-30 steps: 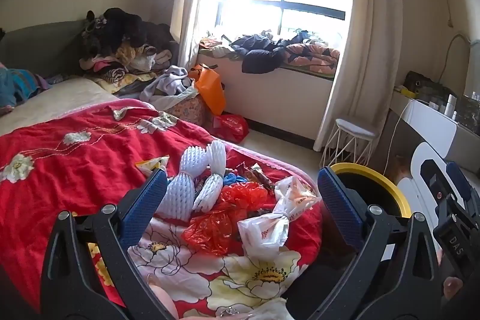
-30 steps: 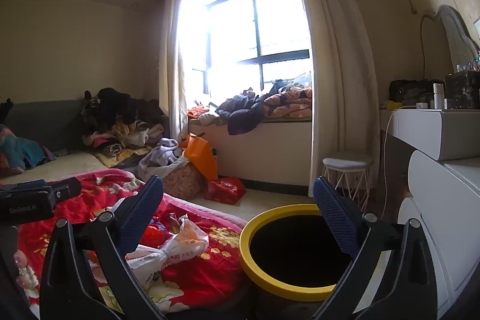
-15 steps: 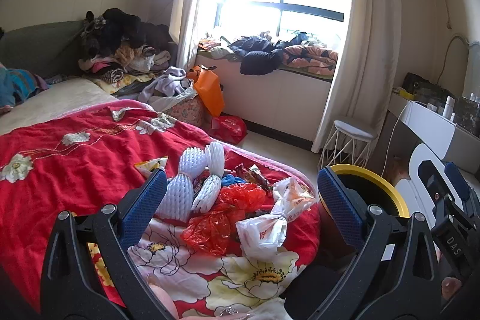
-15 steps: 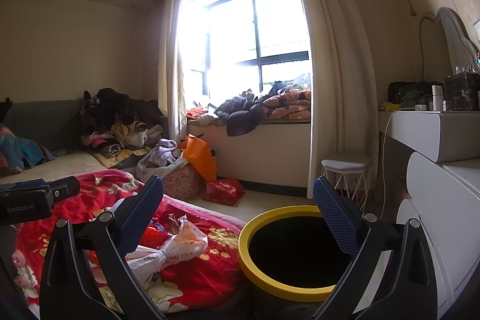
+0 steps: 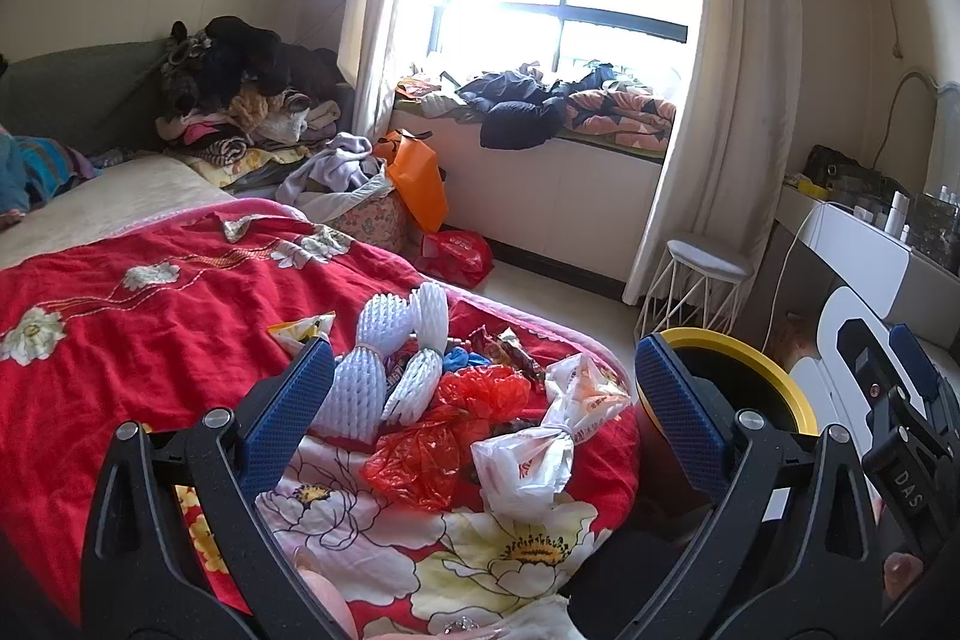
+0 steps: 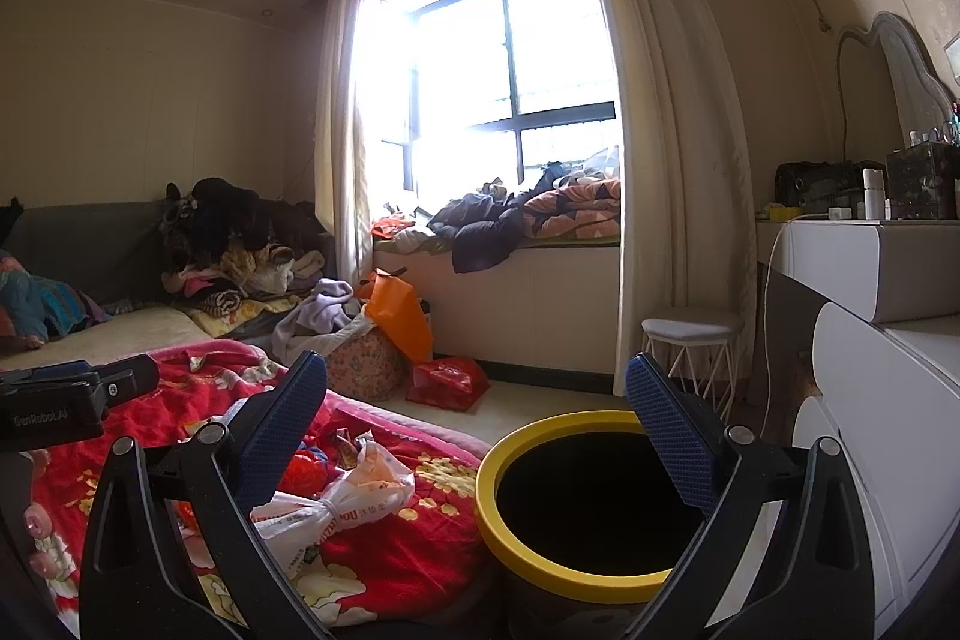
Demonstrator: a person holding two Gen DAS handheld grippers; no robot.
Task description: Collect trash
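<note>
A heap of trash lies on the red flowered bedspread [image 5: 150,316] near the bed's corner: a knotted white plastic bag [image 5: 540,448], a red plastic bag [image 5: 444,436], white foam fruit nets [image 5: 384,358] and snack wrappers [image 5: 504,346]. My left gripper [image 5: 480,412] is open and empty, hovering just short of the heap. A black bin with a yellow rim [image 6: 576,508] stands on the floor beside the bed; it also shows in the left wrist view [image 5: 744,370]. My right gripper [image 6: 474,436] is open and empty above the bin's near edge. The white bag [image 6: 342,496] lies to its left.
A white dresser [image 6: 888,400] stands right of the bin, with a white wire stool [image 6: 690,346] behind it. An orange bag [image 6: 402,316], a red bag [image 6: 447,382] and piled clothes [image 5: 240,112] sit by the window seat [image 5: 540,172].
Both views have shifted very slightly; the grippers have stayed open and the trash has not moved.
</note>
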